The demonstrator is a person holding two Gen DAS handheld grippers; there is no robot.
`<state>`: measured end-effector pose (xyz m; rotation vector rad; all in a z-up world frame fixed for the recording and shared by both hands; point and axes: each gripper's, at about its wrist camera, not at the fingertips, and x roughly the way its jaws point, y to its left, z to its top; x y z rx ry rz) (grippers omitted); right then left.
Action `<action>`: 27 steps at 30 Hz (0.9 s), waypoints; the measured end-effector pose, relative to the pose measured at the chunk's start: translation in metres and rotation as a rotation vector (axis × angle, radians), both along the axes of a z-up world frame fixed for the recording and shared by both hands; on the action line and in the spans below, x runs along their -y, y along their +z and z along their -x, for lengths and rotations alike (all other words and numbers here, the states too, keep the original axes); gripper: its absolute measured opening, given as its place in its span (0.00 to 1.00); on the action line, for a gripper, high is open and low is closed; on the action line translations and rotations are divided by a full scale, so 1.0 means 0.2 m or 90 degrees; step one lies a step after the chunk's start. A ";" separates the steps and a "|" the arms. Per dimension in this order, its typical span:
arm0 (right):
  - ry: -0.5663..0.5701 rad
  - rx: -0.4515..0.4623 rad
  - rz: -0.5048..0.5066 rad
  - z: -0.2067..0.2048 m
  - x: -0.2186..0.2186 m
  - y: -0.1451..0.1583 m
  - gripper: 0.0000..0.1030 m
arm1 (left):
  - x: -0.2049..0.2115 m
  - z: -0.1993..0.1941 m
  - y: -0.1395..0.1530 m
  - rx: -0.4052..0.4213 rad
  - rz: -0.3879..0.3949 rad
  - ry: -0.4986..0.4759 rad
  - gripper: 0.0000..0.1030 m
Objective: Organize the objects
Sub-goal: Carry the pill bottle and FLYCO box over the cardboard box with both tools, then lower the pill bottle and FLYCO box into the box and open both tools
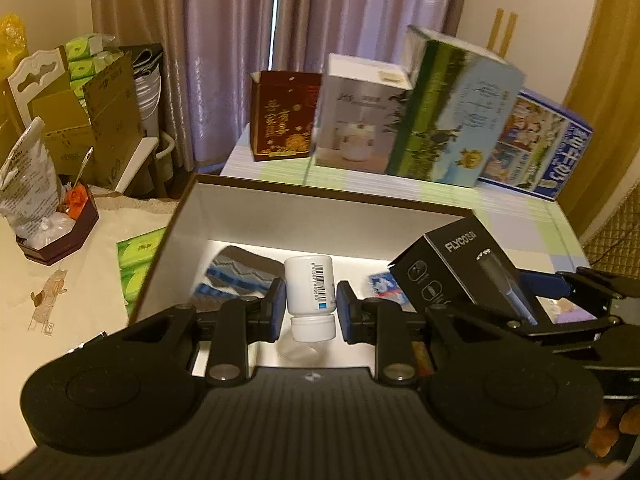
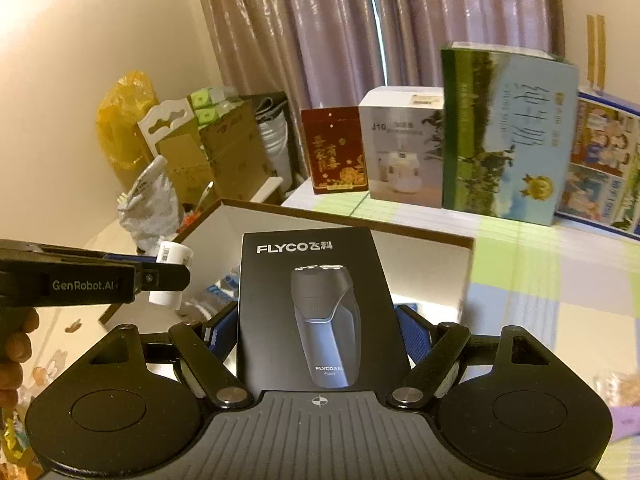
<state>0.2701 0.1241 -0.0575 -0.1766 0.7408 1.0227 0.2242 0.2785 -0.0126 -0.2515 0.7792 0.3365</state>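
A white plastic bottle [image 1: 309, 298], cap toward the camera, is clamped lengthwise by the left gripper [image 1: 311, 307]; a black Flyco shaver box [image 2: 316, 312] is held upright by the right gripper [image 2: 316, 330].

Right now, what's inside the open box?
In the open box: blue packets and another blue-white packet on its floor. The white bottle and shaver box hide the rest.

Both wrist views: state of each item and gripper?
white bottle: upside down, cap down, between left gripper pads over the box
FLYCO box: clamped in right gripper, tilted over the box
storage box: open, packets inside
four cartons: upright behind it
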 end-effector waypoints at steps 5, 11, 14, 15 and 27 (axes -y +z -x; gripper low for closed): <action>-0.009 -0.003 0.022 -0.07 -0.15 -0.08 0.76 | -0.15 -0.13 -0.08 -0.023 0.011 -0.005 0.22; -0.024 -0.022 0.052 -0.16 -0.28 -0.19 0.76 | -0.26 -0.29 -0.23 -0.064 0.032 -0.021 0.22; -0.032 -0.030 0.064 -0.19 -0.32 -0.24 0.76 | -0.29 -0.34 -0.29 -0.080 0.040 -0.027 0.22; -0.034 -0.034 0.068 -0.21 -0.33 -0.26 0.76 | -0.29 -0.35 -0.30 -0.082 0.043 -0.028 0.22; -0.051 -0.065 0.055 -0.28 -0.46 -0.36 0.77 | -0.39 -0.45 -0.41 -0.108 0.063 -0.031 0.22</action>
